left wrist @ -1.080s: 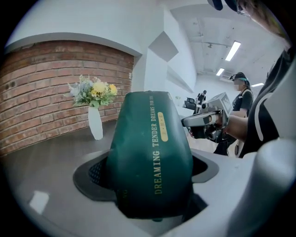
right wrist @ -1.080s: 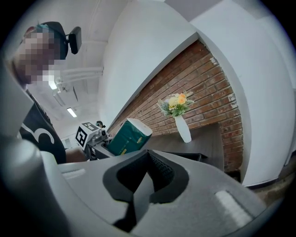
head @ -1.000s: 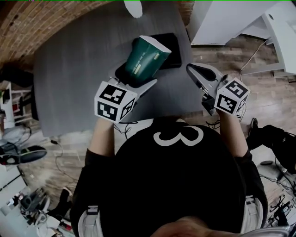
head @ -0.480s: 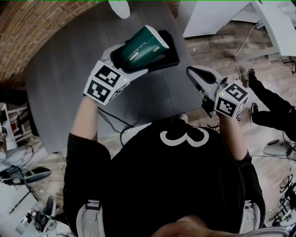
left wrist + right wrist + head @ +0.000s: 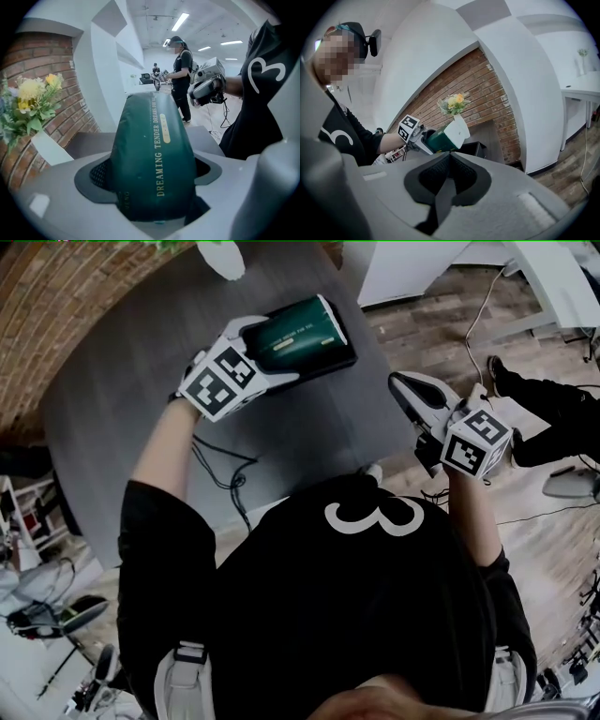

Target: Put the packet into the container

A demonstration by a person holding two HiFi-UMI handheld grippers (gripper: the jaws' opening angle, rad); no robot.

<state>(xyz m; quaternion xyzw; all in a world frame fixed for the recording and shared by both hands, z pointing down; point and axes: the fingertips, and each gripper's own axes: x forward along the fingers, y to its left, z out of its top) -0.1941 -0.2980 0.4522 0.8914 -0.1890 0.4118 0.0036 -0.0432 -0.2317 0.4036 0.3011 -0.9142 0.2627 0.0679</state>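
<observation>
A dark green packet [image 5: 298, 332] with gold print is clamped in my left gripper [image 5: 270, 354], which is shut on its lower end. In the head view the packet lies nearly flat over the black container [image 5: 343, 352] on the grey table [image 5: 131, 390]. In the left gripper view the packet [image 5: 152, 154] fills the space between the jaws. My right gripper [image 5: 397, 386] hangs off the table's right edge, shut with nothing in it. From the right gripper view [image 5: 449, 158] the packet [image 5: 446, 136] shows above the container [image 5: 472, 149].
A white vase [image 5: 221, 255] with flowers [image 5: 28, 101] stands at the table's far side by a brick wall [image 5: 37, 324]. Cables [image 5: 225, 470] hang at the near table edge. Another person [image 5: 180, 75] stands far off. White furniture [image 5: 422, 268] is to the right.
My left gripper has carried the packet farther over the table and laid it flatter above the container. The right gripper has hardly moved.
</observation>
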